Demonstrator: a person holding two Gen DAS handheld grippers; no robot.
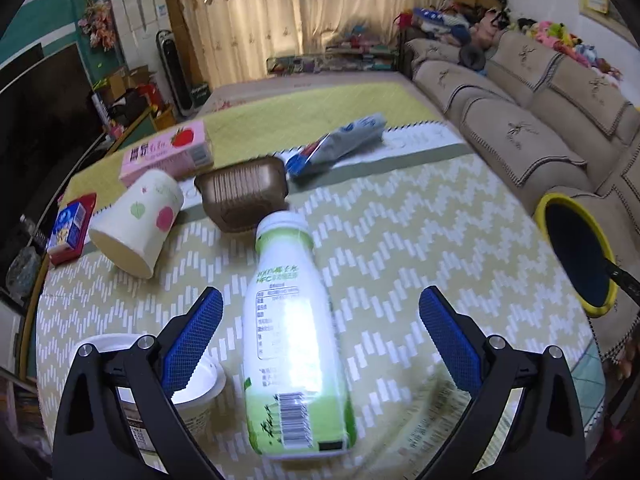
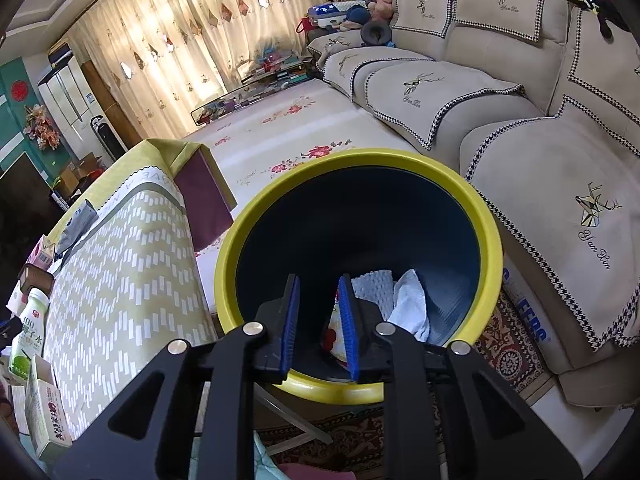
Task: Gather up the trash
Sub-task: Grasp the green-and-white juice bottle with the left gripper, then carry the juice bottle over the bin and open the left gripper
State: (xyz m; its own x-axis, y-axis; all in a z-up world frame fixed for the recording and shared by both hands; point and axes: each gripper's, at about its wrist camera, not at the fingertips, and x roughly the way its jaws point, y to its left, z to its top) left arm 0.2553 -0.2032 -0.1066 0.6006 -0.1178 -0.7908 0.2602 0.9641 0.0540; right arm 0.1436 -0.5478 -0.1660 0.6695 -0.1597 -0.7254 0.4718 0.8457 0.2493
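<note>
A white and green drink bottle [image 1: 292, 332] lies on the table between the fingers of my left gripper [image 1: 320, 316], which is open wide around it without touching. My right gripper [image 2: 320, 300] hangs over the yellow-rimmed dark bin [image 2: 486, 240], jaws partly apart and empty. In the bin lie a white cloth [image 2: 410, 304], a grey pad [image 2: 372, 284] and a colourful wrapper [image 2: 335, 336]. The bin also shows in the left wrist view [image 1: 544, 208] at the table's right. The bottle shows in the right wrist view [image 2: 28, 324] at far left.
On the table lie a paper cup [image 1: 136, 224], a brown plastic tray [image 1: 244, 196], a pink strawberry box [image 1: 168, 156], a blue-red small carton [image 1: 72, 228], a grey-blue pouch [image 1: 336, 148] and a white tub [image 1: 196, 392]. A beige sofa [image 2: 500, 100] stands right of the bin.
</note>
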